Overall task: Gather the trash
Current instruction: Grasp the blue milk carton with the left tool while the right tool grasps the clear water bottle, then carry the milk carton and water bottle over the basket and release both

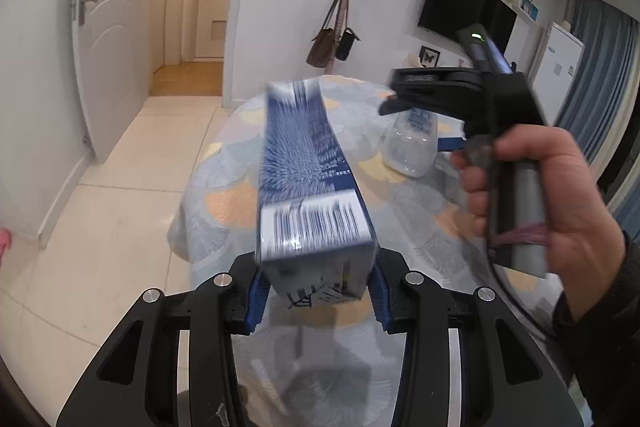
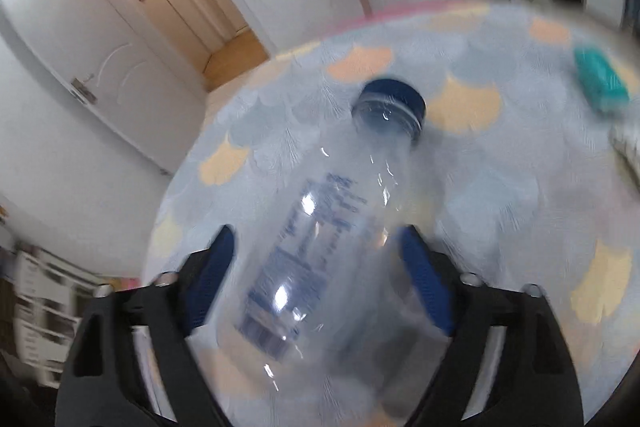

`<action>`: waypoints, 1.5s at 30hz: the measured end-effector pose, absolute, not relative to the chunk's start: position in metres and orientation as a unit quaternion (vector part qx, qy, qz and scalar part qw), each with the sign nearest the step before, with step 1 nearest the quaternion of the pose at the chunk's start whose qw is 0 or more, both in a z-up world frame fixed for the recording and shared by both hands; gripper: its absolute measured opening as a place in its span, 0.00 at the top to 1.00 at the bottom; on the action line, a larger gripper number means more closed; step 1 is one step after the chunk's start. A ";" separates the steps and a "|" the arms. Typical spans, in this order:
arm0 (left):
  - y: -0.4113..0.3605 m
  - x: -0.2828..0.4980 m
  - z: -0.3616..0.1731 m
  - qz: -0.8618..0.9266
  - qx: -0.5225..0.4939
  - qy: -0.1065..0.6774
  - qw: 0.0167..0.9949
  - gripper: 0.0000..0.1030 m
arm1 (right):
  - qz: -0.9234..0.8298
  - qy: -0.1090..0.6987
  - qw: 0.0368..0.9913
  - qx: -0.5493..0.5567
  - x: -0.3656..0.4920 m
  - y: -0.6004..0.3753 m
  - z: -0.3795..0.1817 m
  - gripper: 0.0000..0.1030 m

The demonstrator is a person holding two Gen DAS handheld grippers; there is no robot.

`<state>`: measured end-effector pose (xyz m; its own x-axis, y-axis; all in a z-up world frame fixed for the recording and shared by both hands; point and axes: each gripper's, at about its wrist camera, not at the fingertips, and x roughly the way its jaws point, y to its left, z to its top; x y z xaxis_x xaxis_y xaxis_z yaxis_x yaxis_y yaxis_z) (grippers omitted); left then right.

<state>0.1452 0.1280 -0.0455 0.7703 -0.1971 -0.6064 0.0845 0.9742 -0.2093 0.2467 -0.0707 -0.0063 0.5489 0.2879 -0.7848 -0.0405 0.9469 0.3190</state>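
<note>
Clamping a blue-and-white carton (image 1: 312, 183) between its blue pads, the left gripper (image 1: 316, 291) holds it above the patterned tablecloth (image 1: 224, 203). The right gripper (image 2: 316, 275) has its jaws spread wide on either side of a clear plastic bottle (image 2: 320, 247) with a dark blue cap (image 2: 394, 95); blur hides whether the pads touch it. Only the left view shows the hand (image 1: 540, 195) on the right tool. Only the right view shows a teal object (image 2: 600, 85) farther across the table.
</note>
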 end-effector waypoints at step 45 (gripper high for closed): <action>0.048 0.097 0.005 -0.102 -0.018 0.268 0.958 0.64 | 0.111 0.218 0.968 0.050 0.008 -0.216 0.047 0.49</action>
